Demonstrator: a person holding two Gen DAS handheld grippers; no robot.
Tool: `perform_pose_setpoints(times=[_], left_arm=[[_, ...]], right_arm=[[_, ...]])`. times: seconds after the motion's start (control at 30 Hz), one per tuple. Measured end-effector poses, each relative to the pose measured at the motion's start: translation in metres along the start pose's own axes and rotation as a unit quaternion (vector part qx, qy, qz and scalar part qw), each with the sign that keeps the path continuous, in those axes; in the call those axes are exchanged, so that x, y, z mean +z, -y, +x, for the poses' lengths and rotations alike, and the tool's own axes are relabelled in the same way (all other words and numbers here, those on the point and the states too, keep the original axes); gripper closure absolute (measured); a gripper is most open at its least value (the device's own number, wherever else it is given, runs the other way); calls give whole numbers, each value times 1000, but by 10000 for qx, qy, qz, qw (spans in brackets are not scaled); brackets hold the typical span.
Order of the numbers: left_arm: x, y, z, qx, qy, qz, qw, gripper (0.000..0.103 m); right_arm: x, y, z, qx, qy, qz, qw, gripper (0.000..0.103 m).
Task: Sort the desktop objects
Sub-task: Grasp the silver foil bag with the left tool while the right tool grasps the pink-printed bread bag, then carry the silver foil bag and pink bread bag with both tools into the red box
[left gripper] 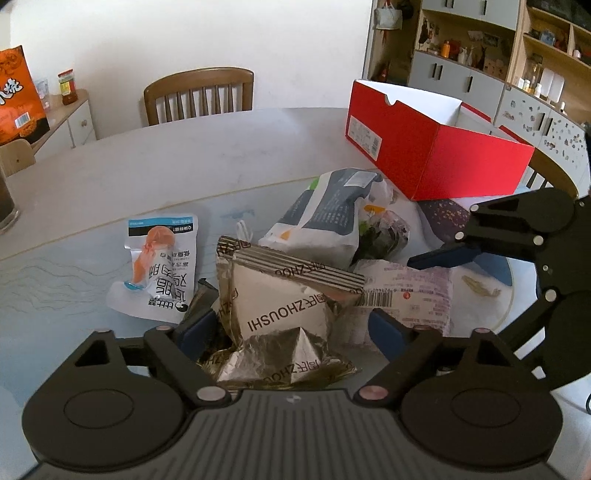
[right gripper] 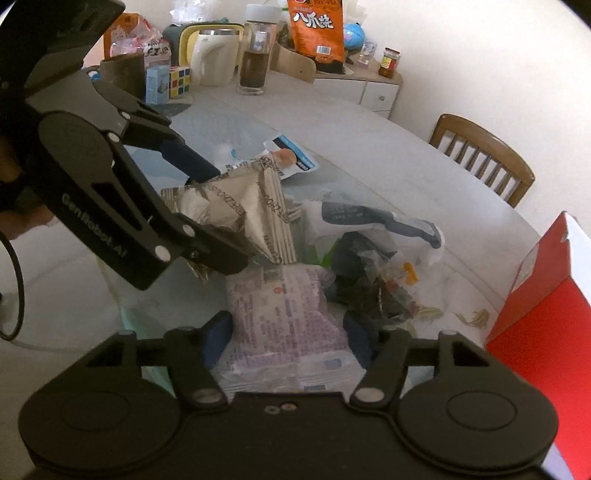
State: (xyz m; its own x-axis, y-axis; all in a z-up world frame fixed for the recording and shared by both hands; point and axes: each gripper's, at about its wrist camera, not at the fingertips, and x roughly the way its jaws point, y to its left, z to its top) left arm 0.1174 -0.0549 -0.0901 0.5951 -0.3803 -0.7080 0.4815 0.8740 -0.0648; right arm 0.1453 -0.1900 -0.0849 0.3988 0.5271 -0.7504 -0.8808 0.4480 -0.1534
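Note:
A pile of snack packets lies on the round table point(left gripper: 110, 177). My left gripper point(left gripper: 291, 328) has its jaws wide apart around a silver "ZHOUSHI" foil packet point(left gripper: 280, 306); the packet also shows in the right wrist view point(right gripper: 236, 206). My right gripper point(right gripper: 288, 328) has its jaws apart on either side of a pink-and-white printed packet point(right gripper: 284, 314), which the left wrist view shows point(left gripper: 413, 295). A white packet with an orange picture point(left gripper: 159, 266) lies to the left. A white and dark blue bag point(left gripper: 332, 210) lies behind, with a dark clear wrapper point(left gripper: 384, 232) beside it.
An open red box point(left gripper: 436, 155) stands at the back right of the table, also in the right wrist view point(right gripper: 535, 295). A wooden chair point(left gripper: 199, 96) is behind the table. A bottle point(right gripper: 256, 51), kettle point(right gripper: 214, 55), puzzle cube point(right gripper: 179, 81) and orange bag point(right gripper: 316, 26) stand at the far side.

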Motion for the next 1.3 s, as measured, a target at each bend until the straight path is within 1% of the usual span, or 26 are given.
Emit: perform_pose_setpoints(times=[0.07, 0.1, 0.13, 0.17, 0.2, 0.27, 0.33, 0.4, 0.5, 0.63, 0.93, 1.3], left_arm=[[0, 1, 0, 49, 25, 50, 10000, 22], [0, 1, 0, 73, 31, 57, 10000, 26], [0, 1, 0, 99, 38, 54, 9999, 33], [0, 1, 0, 129, 52, 53, 9999, 37], [1, 0, 0, 158, 59, 52, 9998, 46], [1, -2, -1, 111, 60, 23, 9999, 49], [2, -1, -2, 132, 80, 71, 9999, 55], [3, 1, -3, 175, 92, 118, 9997, 56], [4, 1, -4, 141, 74, 61, 9999, 59], [5, 2, -7, 106, 50, 19, 9999, 59], [10, 10, -22, 66, 119, -1, 9999, 59], [24, 29, -46, 144, 260, 45, 9995, 59]], right_arm=[[1, 1, 1, 44, -1, -25, 10000, 41], [1, 0, 0, 54, 0, -48, 10000, 43], [2, 0, 0, 60, -3, -53, 10000, 45], [2, 0, -1, 69, -16, -40, 10000, 45], [1, 1, -2, 74, -27, -16, 10000, 47], [1, 2, -4, 92, -45, 39, 9999, 48], [2, 3, -8, 81, -43, 63, 9999, 48], [2, 4, -13, 111, -35, 110, 9999, 48], [1, 7, -17, 127, -53, 209, 9997, 48], [-2, 12, -24, 156, -94, 382, 9991, 48], [-6, 26, -49, 135, 30, 762, 9970, 48], [-9, 39, -86, 44, 271, 1127, 9933, 48]])
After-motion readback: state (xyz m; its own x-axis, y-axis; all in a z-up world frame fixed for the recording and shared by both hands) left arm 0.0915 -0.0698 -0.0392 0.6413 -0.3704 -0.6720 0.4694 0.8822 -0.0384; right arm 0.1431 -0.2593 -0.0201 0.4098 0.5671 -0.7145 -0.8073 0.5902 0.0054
